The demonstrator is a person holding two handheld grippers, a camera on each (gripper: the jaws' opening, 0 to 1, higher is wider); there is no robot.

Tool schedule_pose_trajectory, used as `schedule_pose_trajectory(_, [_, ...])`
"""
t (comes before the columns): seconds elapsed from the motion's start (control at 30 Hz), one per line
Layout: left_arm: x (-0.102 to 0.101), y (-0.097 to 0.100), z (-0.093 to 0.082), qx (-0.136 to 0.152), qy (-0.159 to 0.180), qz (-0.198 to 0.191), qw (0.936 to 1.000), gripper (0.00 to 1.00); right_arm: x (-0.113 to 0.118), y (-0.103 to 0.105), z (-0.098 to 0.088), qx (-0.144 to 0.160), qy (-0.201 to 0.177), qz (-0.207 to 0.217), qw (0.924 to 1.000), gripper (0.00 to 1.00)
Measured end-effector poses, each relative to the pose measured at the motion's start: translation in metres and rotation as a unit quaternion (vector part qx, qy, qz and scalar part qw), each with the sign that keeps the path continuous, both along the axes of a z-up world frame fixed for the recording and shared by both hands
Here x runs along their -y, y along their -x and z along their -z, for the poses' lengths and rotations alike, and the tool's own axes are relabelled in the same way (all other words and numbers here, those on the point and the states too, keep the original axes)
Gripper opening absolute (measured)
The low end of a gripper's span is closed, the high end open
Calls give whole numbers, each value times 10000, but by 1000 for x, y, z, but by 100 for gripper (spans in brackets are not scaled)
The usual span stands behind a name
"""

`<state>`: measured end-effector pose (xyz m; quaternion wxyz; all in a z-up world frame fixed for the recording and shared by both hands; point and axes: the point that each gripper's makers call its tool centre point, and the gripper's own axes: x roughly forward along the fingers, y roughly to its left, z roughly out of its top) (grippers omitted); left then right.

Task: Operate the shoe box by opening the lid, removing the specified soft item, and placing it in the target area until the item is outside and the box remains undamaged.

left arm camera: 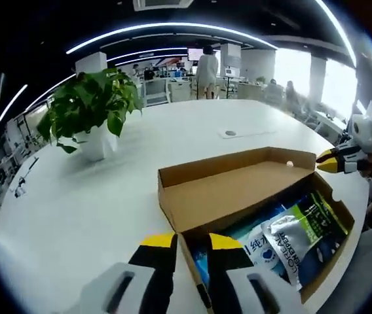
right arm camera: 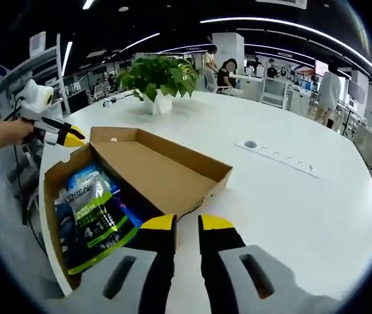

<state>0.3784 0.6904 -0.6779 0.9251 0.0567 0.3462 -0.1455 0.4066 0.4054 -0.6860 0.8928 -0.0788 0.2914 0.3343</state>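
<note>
1. Shoe box [left arm camera: 251,196] lies open on the white table [left arm camera: 107,196], its lid [left arm camera: 238,186] folded back flat beside the tray.
2. Inside the tray sit soft packets: a green and grey pouch [left arm camera: 310,232] on top, with blue packets [left arm camera: 255,245] under it, all still within the walls.
3. In the left gripper view, the left gripper [left arm camera: 189,252] straddles the near wall of the box; its jaws stand slightly apart with the cardboard edge between them, and I cannot tell whether they pinch it.
4. The right gripper [right arm camera: 186,229] sits at the opposite corner of the box, jaws a narrow gap apart, and I cannot tell whether cardboard is caught in it.
5. A potted plant [left arm camera: 94,111] stands well apart from the box, farther along the table.
6. People stand among desks in the background.
</note>
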Motion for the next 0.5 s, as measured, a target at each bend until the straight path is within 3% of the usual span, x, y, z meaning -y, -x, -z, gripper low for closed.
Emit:
schedule_pose_trajectory(0.17, [12,16,-4,3,148,14,9999,20,0,14,-5,2,-53,-100,9999,18])
schedule_pose_trajectory(0.5, [46,47,8,-462,508,405,9968,21,3,47,-3,-175,-197,-237,9994,26])
